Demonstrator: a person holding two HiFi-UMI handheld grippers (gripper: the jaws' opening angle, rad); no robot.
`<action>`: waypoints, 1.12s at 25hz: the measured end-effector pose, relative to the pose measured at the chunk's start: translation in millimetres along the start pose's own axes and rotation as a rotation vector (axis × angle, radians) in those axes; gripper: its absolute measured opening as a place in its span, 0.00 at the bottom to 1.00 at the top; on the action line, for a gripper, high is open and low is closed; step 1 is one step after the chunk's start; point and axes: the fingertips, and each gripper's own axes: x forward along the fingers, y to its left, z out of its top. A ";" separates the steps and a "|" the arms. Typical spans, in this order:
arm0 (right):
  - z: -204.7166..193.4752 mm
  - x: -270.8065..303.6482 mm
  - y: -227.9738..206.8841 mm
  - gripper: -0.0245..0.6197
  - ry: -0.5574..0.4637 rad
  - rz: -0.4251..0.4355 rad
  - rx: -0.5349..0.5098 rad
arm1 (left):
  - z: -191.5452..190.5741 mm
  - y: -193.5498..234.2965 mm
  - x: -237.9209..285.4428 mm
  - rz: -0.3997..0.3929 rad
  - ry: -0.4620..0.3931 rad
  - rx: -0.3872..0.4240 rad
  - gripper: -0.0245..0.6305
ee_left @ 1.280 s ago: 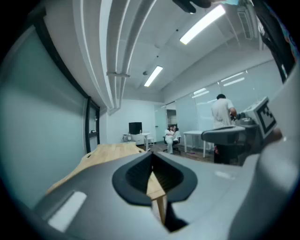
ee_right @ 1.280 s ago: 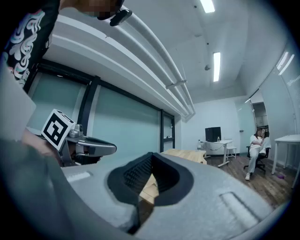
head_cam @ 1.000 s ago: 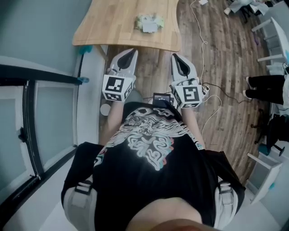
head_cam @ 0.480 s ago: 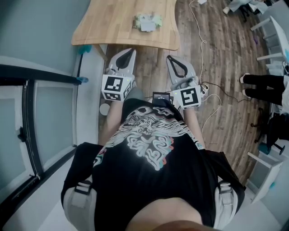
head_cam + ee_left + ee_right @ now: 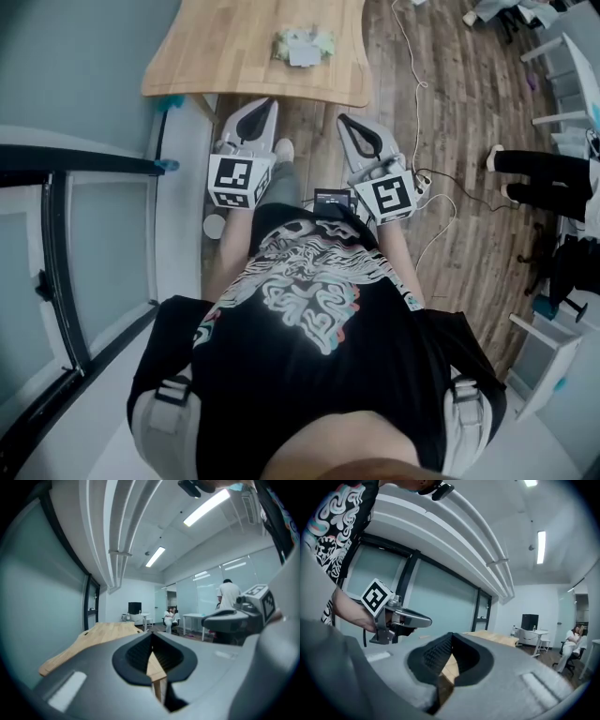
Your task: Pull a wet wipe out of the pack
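The small pale-green and white soft wet wipe pack [image 5: 302, 47] lies flat on the light wooden table [image 5: 216, 56], toward the near edge and roughly midway between the lines of the 2 tools, with a white patch on its top face that is probably the flap over the opening (too small here to say whether it is lifted or a wipe pokes out). The grey hand-held left gripper [image 5: 268, 103] has its jaws pressed together with nothing between them, and it hangs in front of the person's body over the brown plank floor [image 5: 450, 112], short of the table edge and well apart from the pack. The grey hand-held right gripper [image 5: 342, 118] looks the same: its dark ribbed pads meet at the tips, empty, and it too is short of the table. Neither gripper view shows the pack, only the tabletop beyond the closed jaws. The task has not begun. The pack should be light, crinkly and slippery on the wood, so it will likely slide or lift if a wipe is tugged alone; 1 gripper would best press down on an end of it. The wipe itself should be thin, damp and limp, easily torn, so the sensible hold is a pinch on the exposed fold at the central opening, pulled straight up.
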 end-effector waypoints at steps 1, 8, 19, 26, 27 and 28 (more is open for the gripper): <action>-1.7 3.3 -6.0 0.04 -0.002 -0.011 0.011 | -0.3 3.2 4.2 0.003 -0.001 0.000 0.02; -18.1 40.8 -53.8 0.04 0.028 -0.109 0.034 | -2.2 33.4 45.0 0.021 0.004 0.007 0.02; -36.9 131.7 -123.3 0.04 0.067 -0.121 0.098 | -5.8 97.4 135.1 -0.005 0.048 0.038 0.02; -46.5 188.7 -157.9 0.04 0.100 -0.157 0.112 | -3.2 141.6 191.1 -0.043 0.059 0.034 0.02; -48.0 195.4 -161.8 0.04 0.108 -0.163 0.114 | -3.2 146.4 198.5 -0.050 0.062 0.033 0.02; -49.9 201.7 -165.4 0.04 0.118 -0.168 0.116 | -3.5 150.9 205.5 -0.057 0.064 0.033 0.02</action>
